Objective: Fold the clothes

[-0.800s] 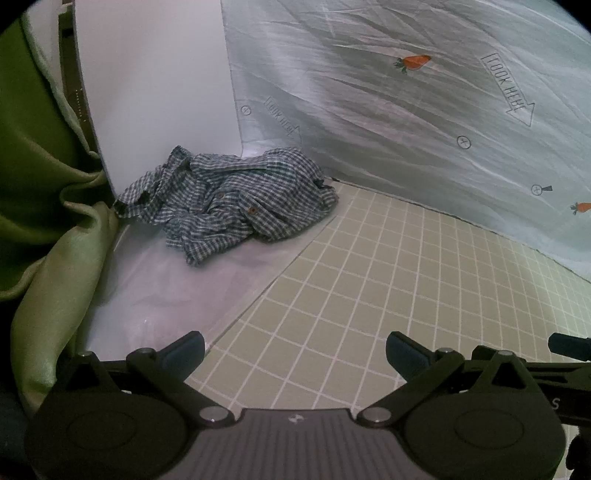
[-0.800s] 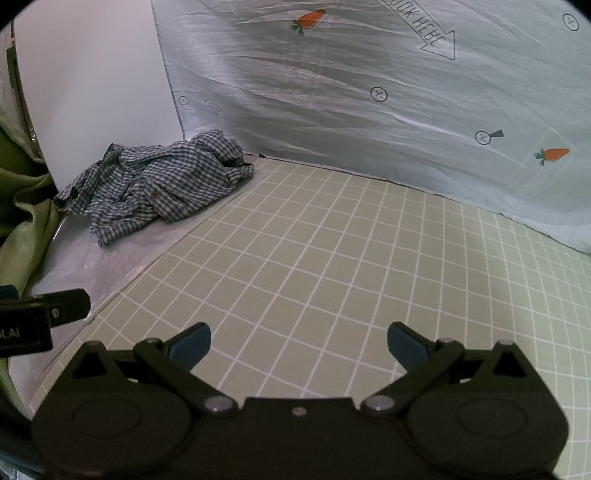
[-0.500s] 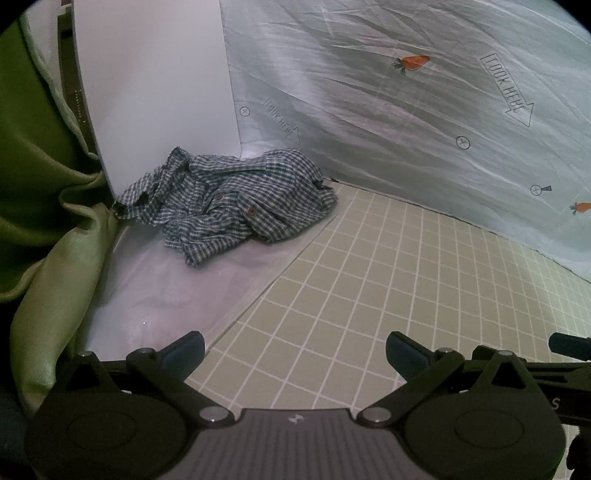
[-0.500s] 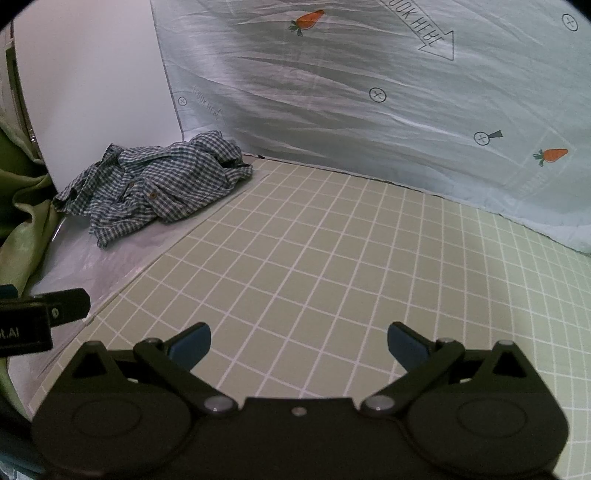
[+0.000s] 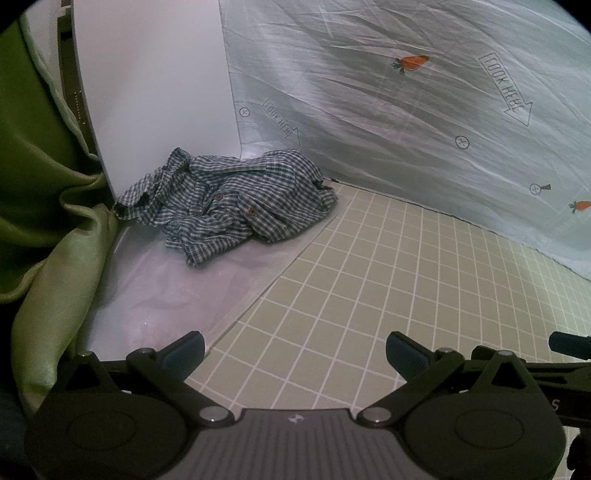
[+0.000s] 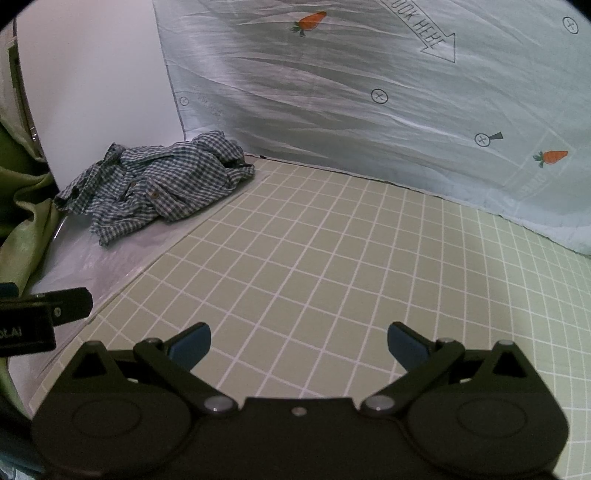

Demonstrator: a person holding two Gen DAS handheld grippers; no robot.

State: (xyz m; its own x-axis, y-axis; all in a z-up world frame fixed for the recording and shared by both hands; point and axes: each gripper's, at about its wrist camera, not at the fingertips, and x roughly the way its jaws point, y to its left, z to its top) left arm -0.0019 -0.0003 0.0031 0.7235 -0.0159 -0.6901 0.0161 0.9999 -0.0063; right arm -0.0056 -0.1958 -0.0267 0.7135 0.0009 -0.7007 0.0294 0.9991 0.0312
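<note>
Hovering over gridded mat [image 5: 369,280], left gripper [image 5: 295,350] spread, empty | right gripper [image 6: 299,341] spread, empty | checked shirt [image 5: 236,199] lay crumpled far left, well apart from both.

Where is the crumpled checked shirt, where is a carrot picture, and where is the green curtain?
checked shirt [image 5: 236,199]: left wrist view, middle of the crumpled heap near a button.
carrot picture [image 6: 312,20]: right wrist view, orange body of the carrot printed on the pale sheet.
green curtain [image 5: 40,177]: left wrist view, a hanging fold.
</note>
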